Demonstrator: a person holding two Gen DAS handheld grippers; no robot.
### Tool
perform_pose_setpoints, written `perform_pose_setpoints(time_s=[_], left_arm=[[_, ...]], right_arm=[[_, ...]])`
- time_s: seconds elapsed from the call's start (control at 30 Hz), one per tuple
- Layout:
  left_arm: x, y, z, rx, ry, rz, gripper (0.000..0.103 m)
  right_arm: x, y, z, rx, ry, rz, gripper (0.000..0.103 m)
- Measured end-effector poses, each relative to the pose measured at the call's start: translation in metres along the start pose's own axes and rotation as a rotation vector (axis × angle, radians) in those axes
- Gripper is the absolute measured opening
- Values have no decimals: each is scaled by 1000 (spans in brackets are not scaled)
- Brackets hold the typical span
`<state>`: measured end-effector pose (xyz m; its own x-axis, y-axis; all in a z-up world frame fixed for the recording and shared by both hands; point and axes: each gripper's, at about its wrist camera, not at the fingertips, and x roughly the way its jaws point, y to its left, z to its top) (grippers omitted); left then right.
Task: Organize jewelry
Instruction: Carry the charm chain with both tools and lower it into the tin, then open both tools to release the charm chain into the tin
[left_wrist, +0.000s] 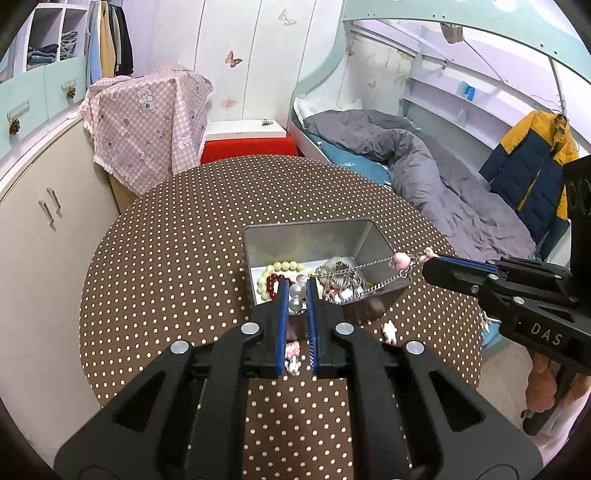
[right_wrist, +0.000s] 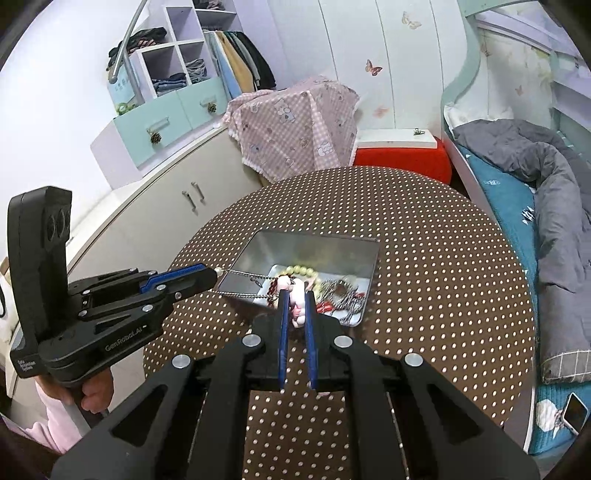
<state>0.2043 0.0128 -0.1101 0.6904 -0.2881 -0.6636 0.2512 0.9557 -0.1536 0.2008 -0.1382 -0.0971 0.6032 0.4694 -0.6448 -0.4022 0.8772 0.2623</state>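
A chain (right_wrist: 240, 274) is stretched above the tin's (right_wrist: 317, 243) near rim, clamped between the left gripper (right_wrist: 216, 273) and right gripper (right_wrist: 295, 293), with bare tablecloth (right_wrist: 443, 258) beyond.

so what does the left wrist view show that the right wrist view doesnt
Only the left wrist view: a yellow and navy padded jacket hanging by the bed.
Only the right wrist view: a phone lying on the bed.
Both: the silver chain necklace stretched between the shut left gripper and right gripper, above the open metal tin on the brown dotted table.
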Motion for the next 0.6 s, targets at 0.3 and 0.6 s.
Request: perform_pose_setpoints(time_s=[0.3,0.6], left_arm=[[8,-7,23,6,-32,-3,10],[23,-3,38,-2,-28,6,10]], right_arm=[[26,4,11,-64,53,-33,7],[52,-12,21,-38,106,-71,7]])
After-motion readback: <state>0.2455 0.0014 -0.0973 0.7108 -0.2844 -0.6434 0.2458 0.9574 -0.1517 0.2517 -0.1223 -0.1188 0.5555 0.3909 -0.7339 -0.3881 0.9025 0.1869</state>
